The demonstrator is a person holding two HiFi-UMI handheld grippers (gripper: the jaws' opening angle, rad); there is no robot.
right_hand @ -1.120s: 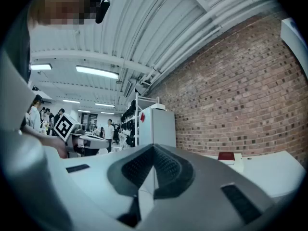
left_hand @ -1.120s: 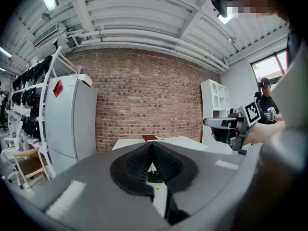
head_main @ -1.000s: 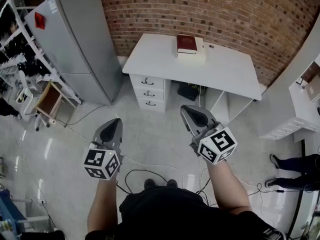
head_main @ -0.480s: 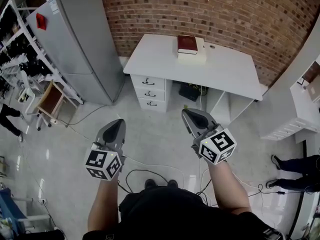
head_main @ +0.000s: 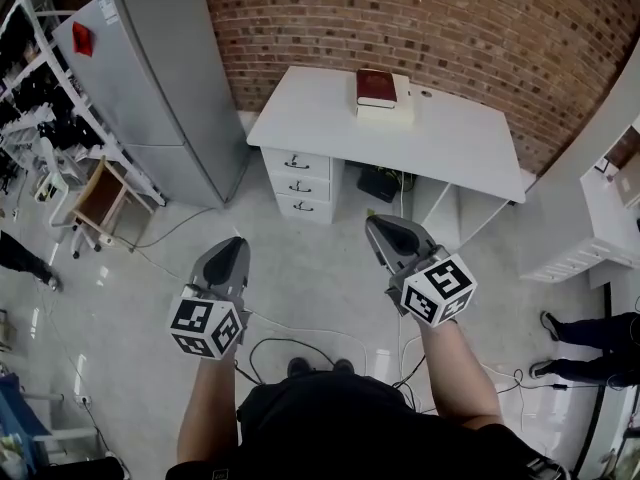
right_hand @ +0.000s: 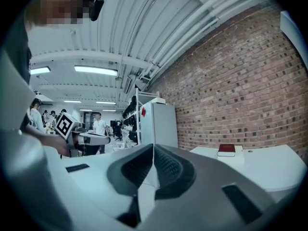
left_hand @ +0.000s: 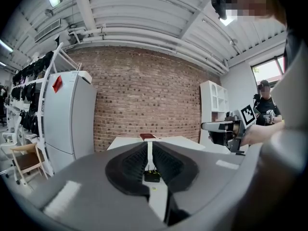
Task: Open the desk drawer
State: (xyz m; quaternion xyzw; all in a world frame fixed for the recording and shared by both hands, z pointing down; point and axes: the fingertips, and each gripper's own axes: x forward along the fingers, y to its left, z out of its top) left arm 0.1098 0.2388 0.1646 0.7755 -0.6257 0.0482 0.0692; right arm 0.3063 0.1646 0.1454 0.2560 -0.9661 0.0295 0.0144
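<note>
On grey fridge (head_main: 170,78), upper left, red tag (head_main: 80,40): print too small to read. Black-and-white square markers on both cubes. Lower centre, left gripper (head_main: 231,246) and right gripper (head_main: 377,225): both clenched, nothing grasped. Three stacked drawers (head_main: 296,183), shut, under left end of white desk (head_main: 420,133), upper centre; well apart from both grippers, above and between them. Red book (head_main: 374,86) on desk.

Left claw (left_hand: 149,149) (closed, empty) faces white desk (left_hand: 184,140).
</note>
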